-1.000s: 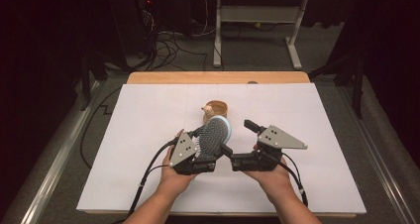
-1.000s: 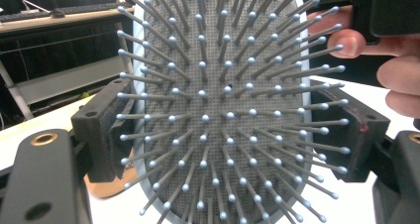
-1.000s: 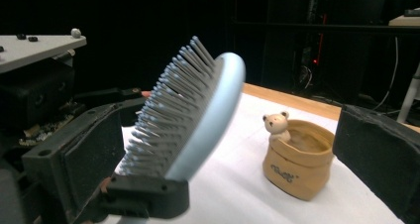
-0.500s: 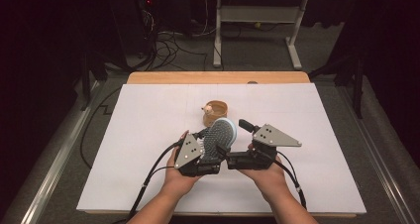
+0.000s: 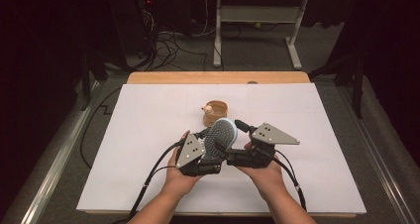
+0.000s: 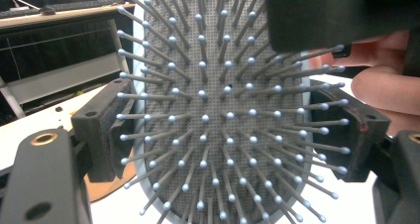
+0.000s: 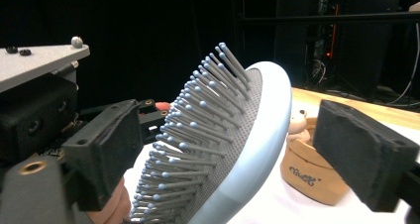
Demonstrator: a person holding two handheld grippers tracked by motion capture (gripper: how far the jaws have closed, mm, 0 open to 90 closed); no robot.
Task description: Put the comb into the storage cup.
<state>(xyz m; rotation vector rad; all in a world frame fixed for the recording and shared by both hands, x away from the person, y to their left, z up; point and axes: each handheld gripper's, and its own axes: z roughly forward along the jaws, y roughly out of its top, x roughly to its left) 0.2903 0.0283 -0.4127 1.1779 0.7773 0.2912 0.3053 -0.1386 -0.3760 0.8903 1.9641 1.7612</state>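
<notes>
From the high view, the left gripper [image 5: 210, 143] holds the hairbrush [image 5: 221, 135] over the table [image 5: 138, 130] near the small wooden pot [image 5: 216, 111]; the right gripper [image 5: 233, 147] has drawn closer since a second ago. In the left gripper view the pads grip the hairbrush's edges. In the right gripper view the jaws have just been closing around the hairbrush, gaps showing; centre them before squeezing.

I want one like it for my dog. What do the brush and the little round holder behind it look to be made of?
The hairbrush looks like pale blue plastic: a smooth, faintly glossy rim around a grey perforated cushion, probably rubber. Its bristles are thin grey pins with rounded ball tips, plastic or metal, I cannot tell. The round holder looks like matte light wood, tan and unvarnished.
</notes>
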